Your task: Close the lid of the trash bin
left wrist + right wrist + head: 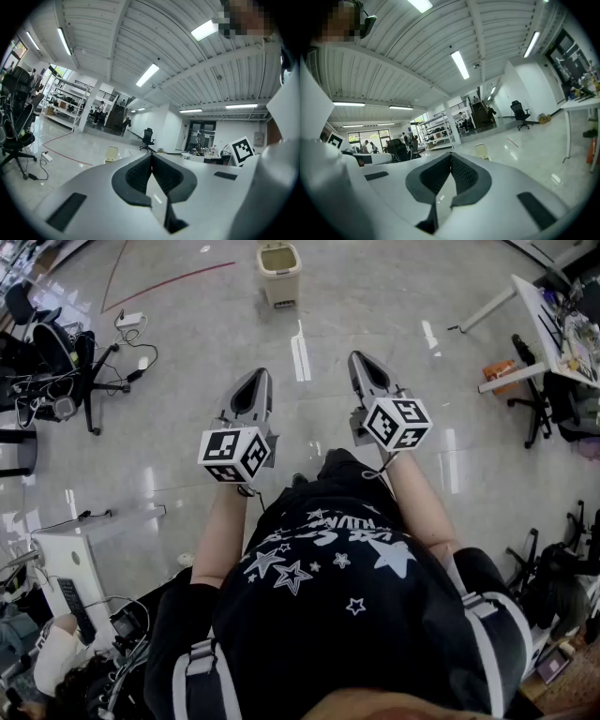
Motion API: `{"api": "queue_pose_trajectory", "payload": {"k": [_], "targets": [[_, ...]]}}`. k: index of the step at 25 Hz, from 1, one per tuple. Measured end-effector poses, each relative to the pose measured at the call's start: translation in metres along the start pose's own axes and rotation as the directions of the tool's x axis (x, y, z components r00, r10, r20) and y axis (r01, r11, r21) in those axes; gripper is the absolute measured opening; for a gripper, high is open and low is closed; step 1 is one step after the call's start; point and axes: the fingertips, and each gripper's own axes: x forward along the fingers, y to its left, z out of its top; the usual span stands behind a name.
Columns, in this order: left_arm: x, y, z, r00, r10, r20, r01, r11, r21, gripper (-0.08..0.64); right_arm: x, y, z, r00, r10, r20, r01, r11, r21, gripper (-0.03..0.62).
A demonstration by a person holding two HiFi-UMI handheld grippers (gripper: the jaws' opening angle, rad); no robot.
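A cream trash bin (279,273) stands on the floor far ahead, its top open in the head view. It shows small in the left gripper view (111,153) and the right gripper view (481,151). My left gripper (255,379) is held out in front of the person, jaws shut with tips meeting and nothing between them. My right gripper (364,360) is alongside it, also shut and empty. Both are well short of the bin. In the gripper views the jaws of the left gripper (151,155) and the right gripper (451,154) touch at the tip.
Glossy grey floor (187,343) lies between me and the bin. Office chairs and cables (66,362) crowd the left, a white desk (553,324) with a chair stands at right, another desk (66,587) with a keyboard at lower left. A red line (169,282) crosses the floor.
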Motion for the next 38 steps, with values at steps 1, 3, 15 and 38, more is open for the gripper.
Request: {"api": "queue_pose_trajectory", "payload": {"k": [1,3,15,38], "targets": [[0.000,0.000,-0.001,1.000,0.000,-0.002,0.000,1.000,0.002,0.012,0.001,-0.001,0.000,1.000,0.002,-0.001,-0.002,1.000,0.002,0.006],[0.001,0.001,-0.002,1.000,0.002,-0.002,-0.002,1.000,0.009,0.012,0.005,-0.004,0.001,1.000,0.005,-0.001,-0.005,1.000,0.004,0.006],[0.068,0.049,0.011,0.997,0.075,-0.001,-0.075,0.997,0.011,0.012,0.094,-0.059,0.024,1.000,0.000,0.023,-0.001,0.999,0.033,0.006],[0.311,0.085,0.043,0.982,0.188,0.011,-0.189,0.979,0.077,0.012,0.279,-0.233,0.089,0.996,0.087,-0.032,-0.083,0.990,0.116,0.006]]}}
